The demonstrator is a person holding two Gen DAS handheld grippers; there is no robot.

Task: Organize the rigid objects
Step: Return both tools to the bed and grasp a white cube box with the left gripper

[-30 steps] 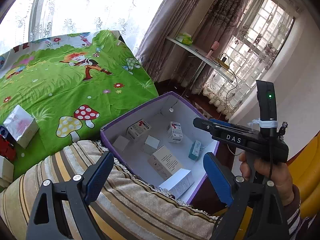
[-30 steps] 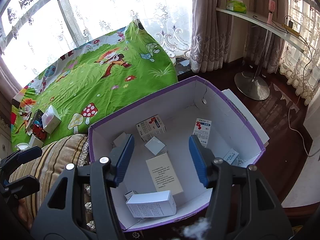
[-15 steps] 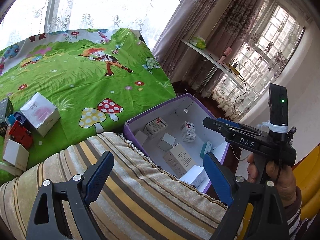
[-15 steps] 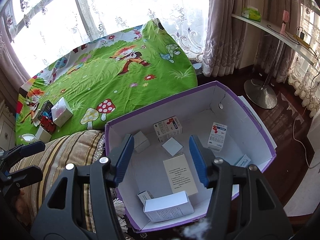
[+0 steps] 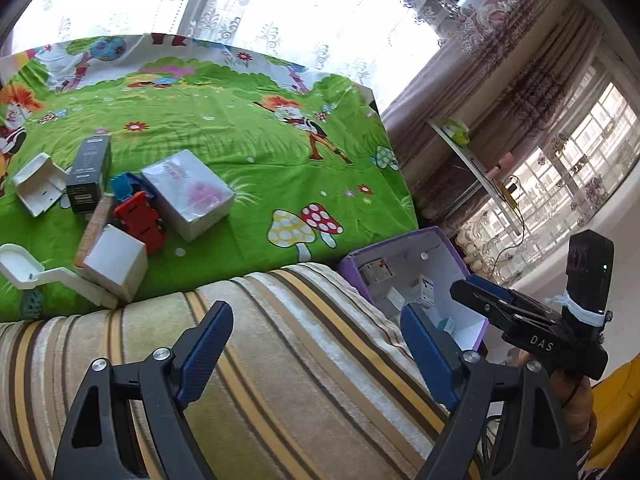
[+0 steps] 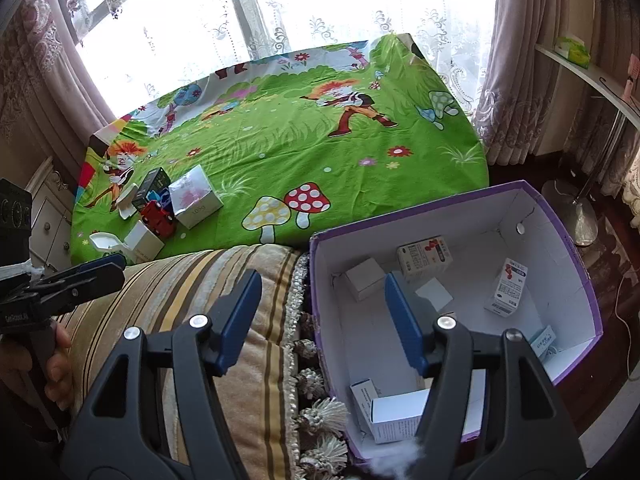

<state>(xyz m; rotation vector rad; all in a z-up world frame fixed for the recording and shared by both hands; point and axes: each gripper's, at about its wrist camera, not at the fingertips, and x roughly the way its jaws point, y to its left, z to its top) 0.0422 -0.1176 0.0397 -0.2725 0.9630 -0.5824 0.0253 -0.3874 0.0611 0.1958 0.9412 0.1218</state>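
Observation:
A purple box (image 6: pixel 516 194) with a white inside stands right of the bed and holds several small cartons, one a red-and-white carton (image 6: pixel 424 256). More items lie in a pile on the green cartoon sheet: a silver-pink box (image 5: pixel 188 188), a red toy car (image 5: pixel 140 220), a white box (image 5: pixel 116 264) and a black box (image 5: pixel 88 172). My left gripper (image 5: pixel 316 316) hangs over the striped cushion (image 5: pixel 280 360); its jaws are closing on nothing. My right gripper (image 6: pixel 322 280) is over the box's left wall, its jaws opening and empty.
The green sheet (image 6: pixel 320 152) covers the bed up to the curtained window. White plastic parts (image 5: pixel 38 188) lie at the pile's left. A glass shelf (image 6: pixel 592 76) and a dark wooden floor are on the right. A hand (image 6: pixel 56 364) holds the left gripper.
Both grippers have moved left, away from the purple box. The left one went from above the box to over the cushion, and the pile came into view. The right jaws widened.

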